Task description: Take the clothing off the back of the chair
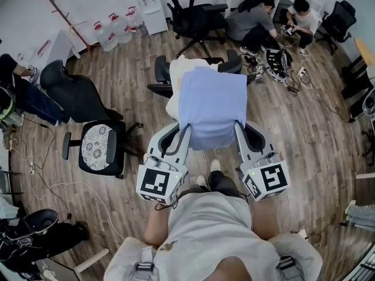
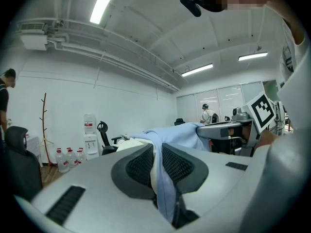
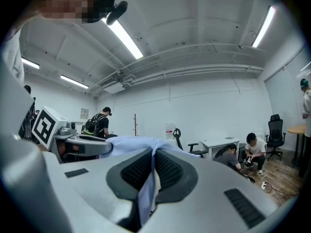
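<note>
The left gripper (image 2: 158, 171) is closed on one edge of the blue shirt (image 1: 212, 104), pinching the cloth between its pads. The right gripper (image 3: 152, 171) is clamped tight on the opposite edge. The shirt hangs spread between them, on the person's side of the chair (image 1: 162, 70), which a cream garment (image 1: 180, 69) drapes.

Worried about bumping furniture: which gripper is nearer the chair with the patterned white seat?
Left. The left gripper, shut on the blue garment at one edge, is on the patterned chair side; the right gripper grips the garment's opposite edge, farther off.
</note>
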`<state>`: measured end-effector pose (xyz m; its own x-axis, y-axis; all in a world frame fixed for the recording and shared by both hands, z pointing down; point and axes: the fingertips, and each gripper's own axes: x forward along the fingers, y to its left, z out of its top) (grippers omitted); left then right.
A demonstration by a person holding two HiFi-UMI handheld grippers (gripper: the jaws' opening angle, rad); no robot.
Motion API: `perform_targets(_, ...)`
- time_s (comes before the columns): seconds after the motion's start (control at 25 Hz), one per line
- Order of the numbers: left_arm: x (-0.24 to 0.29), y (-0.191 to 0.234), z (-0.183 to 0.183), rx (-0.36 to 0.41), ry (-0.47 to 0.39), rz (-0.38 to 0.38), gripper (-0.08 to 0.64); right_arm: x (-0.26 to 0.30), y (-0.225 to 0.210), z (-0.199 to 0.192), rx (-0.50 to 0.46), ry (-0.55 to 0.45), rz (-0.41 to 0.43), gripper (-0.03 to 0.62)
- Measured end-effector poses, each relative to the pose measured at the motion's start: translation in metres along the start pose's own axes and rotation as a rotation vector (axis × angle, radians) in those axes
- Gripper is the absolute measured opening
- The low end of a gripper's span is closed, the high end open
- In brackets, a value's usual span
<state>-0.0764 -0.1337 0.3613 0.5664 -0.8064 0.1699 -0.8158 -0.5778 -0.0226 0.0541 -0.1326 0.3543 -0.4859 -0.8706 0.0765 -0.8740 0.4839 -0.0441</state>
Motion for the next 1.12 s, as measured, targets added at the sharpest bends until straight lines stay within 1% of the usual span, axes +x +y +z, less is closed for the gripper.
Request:
perform_targets(0.84,-0.020,-0.010,0.036,0.028,-0.080,-0.019,0.067,-0.017,0.009,0.036,-0.042,-0.082,0.001,0.032)
perform_targets(1.12,-0.027,-0.014,0.041,0.041,-0.100,-0.029,0.067,-0.023,0.014,0.038,-0.049,-0.092,0.001,0.032)
